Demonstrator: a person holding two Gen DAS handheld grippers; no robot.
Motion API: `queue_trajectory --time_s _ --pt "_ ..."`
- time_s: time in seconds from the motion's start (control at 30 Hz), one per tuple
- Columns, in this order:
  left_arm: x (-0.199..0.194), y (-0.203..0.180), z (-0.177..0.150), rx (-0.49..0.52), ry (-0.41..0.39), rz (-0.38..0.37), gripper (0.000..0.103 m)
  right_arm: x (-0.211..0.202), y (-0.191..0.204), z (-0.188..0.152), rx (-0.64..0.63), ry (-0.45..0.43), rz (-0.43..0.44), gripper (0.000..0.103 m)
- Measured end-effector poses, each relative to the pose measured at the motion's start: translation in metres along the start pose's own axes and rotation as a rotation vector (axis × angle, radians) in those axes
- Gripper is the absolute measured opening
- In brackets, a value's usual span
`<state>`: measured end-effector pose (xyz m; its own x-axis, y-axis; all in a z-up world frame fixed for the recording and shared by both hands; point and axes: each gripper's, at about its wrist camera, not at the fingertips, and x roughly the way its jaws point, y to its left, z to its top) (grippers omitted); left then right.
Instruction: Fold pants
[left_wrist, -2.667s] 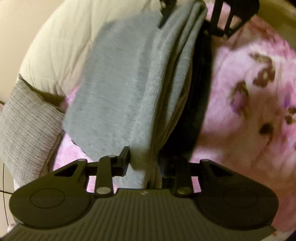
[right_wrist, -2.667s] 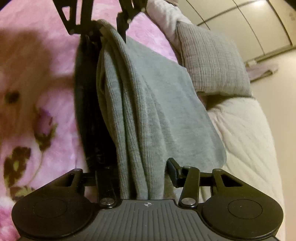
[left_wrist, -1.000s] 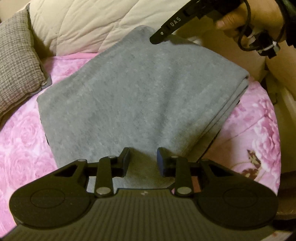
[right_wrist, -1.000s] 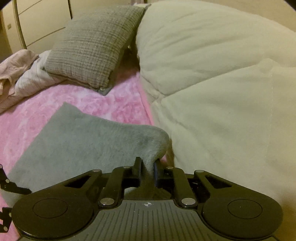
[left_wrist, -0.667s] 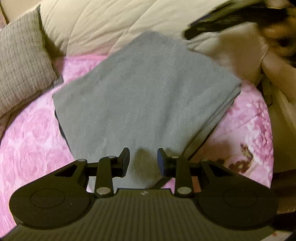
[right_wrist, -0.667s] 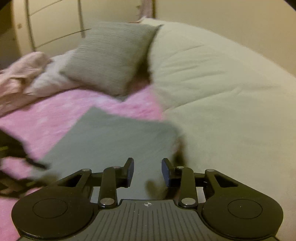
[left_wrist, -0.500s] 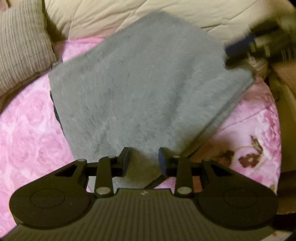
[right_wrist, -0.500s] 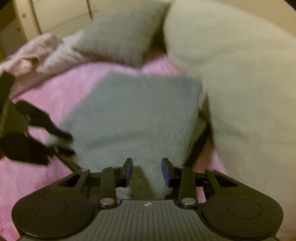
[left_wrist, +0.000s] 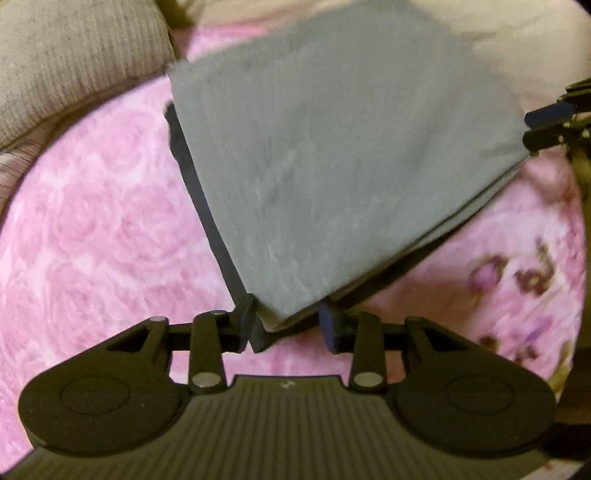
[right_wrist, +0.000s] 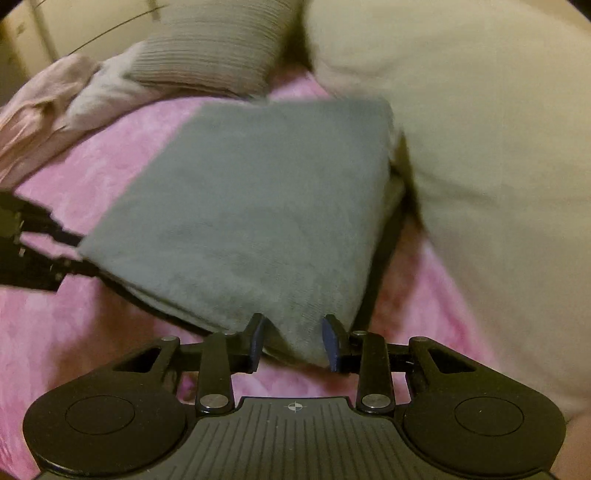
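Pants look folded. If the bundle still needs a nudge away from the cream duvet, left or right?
Right, probably. The right gripper is open at the corner of the folded grey pants nearest the cream duvet, so it can grip and pull there. The left gripper, also open, sits at a corner over pink blanket.

Dim warm indoor light, yellowish cast. Both my views motion-blurred: pants (left_wrist: 332, 155) soft, duvet (right_wrist: 480, 166) smeared beyond my right hand-held gripper (right_wrist: 293, 343). Fisheye bends edges, corners vignette black. Dark shadow under pants' edges. No glare; grain in dark areas.
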<state>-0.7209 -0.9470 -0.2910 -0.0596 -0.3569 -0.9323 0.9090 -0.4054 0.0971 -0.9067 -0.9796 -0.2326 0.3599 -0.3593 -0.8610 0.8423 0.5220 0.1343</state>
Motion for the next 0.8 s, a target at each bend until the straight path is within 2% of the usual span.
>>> queue_trajectory --time_s 0.07,0.17,0.2,0.23,0.3,0.33,0.4,0.57,0.6,0.67,0.8 --pt "0.000 -0.003 -0.003 0.010 0.017 0.004 0.032 -0.001 -0.003 0.001 0.025 0.008 0.004 0.032" --pt "-0.027 -0.002 -0.011 -0.018 -0.013 0.010 0.032 -0.025 0.008 0.006 -0.011 -0.017 -0.029 0.037" --pt "-0.035 -0.002 -0.015 -0.029 -0.016 0.014 0.032 -0.032 0.011 0.006 -0.009 -0.023 -0.036 0.045" --pt "-0.045 -0.002 -0.016 -0.043 -0.018 0.018 0.032 -0.038 0.014 0.005 -0.002 -0.027 -0.038 0.060" --pt "-0.067 0.000 -0.021 -0.088 -0.035 0.018 0.032 -0.051 0.024 0.002 0.013 -0.034 -0.043 0.072" --pt "-0.075 -0.001 -0.023 -0.107 -0.040 0.015 0.033 -0.058 0.031 -0.001 0.021 -0.037 -0.046 0.073" --pt "-0.093 -0.003 -0.027 -0.135 -0.058 0.021 0.040 -0.072 0.045 -0.005 0.045 -0.039 -0.046 0.074" --pt "-0.138 -0.012 -0.040 -0.219 -0.105 0.012 0.072 -0.117 0.091 -0.021 0.111 -0.066 -0.070 0.076" --pt "-0.147 -0.014 -0.044 -0.228 -0.117 0.014 0.075 -0.129 0.102 -0.025 0.128 -0.068 -0.086 0.077" --pt "-0.168 -0.017 -0.053 -0.256 -0.147 0.027 0.088 -0.146 0.118 -0.033 0.157 -0.075 -0.112 0.077" --pt "-0.212 -0.023 -0.078 -0.296 -0.214 0.047 0.100 -0.179 0.146 -0.048 0.223 -0.086 -0.150 0.080"
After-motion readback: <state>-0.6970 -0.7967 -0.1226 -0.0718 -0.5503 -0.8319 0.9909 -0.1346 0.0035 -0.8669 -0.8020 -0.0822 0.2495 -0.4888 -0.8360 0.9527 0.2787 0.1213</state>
